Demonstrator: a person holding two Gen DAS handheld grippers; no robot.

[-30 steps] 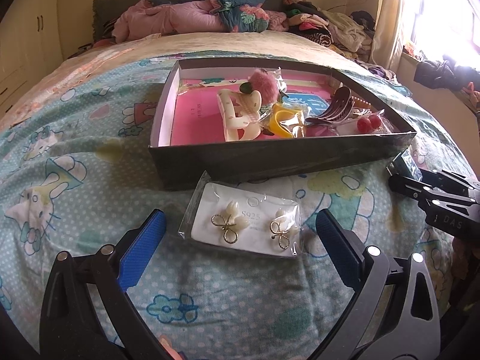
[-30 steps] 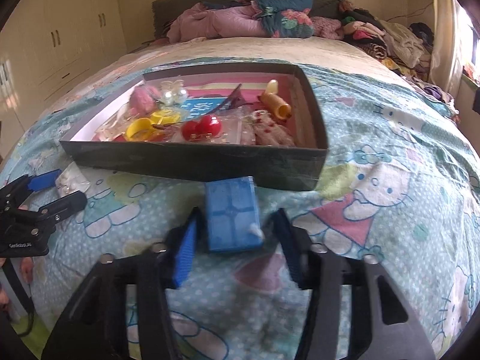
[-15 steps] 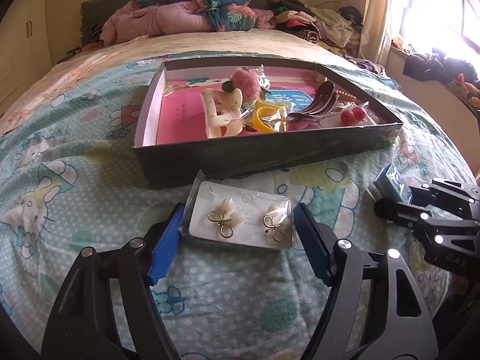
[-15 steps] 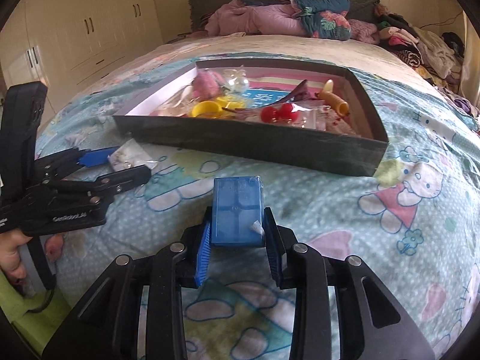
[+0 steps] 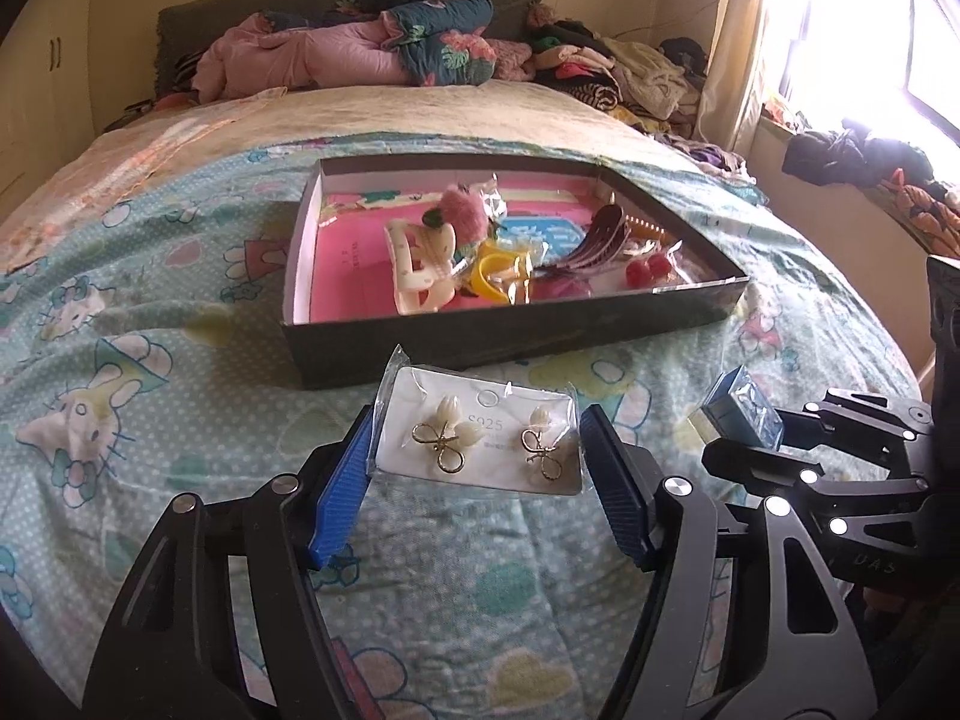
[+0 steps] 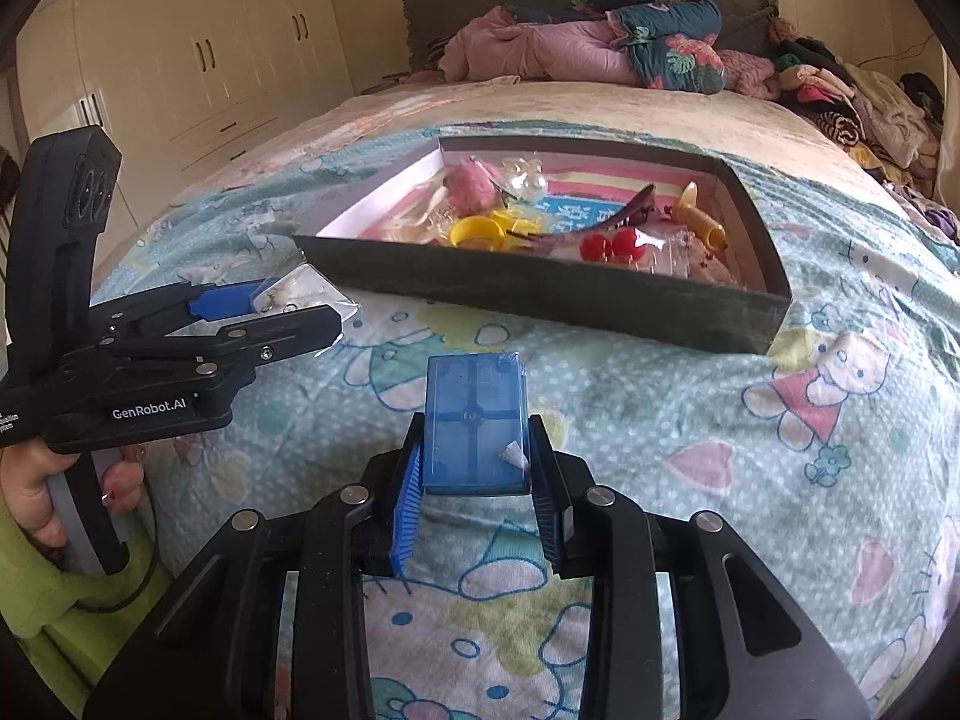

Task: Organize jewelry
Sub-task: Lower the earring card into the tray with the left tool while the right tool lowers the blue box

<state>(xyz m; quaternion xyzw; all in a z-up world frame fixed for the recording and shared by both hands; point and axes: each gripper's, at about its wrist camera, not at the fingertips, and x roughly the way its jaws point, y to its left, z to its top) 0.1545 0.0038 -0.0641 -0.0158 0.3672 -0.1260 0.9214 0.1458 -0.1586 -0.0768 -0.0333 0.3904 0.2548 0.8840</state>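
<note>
On a cartoon-print bedspread (image 5: 150, 276), the left gripper (image 5: 477, 459) pinches a crinkly clear sleeve holding a white earring card (image 5: 480, 441) by its short ends, the card's long axis running across between the ribbed blue pads. The right gripper (image 6: 477, 468) clamps a translucent blue plastic box (image 6: 474, 420), its long axis pointing toward the dark, shallow cardboard tray (image 6: 540, 294) of hair clips.
</note>
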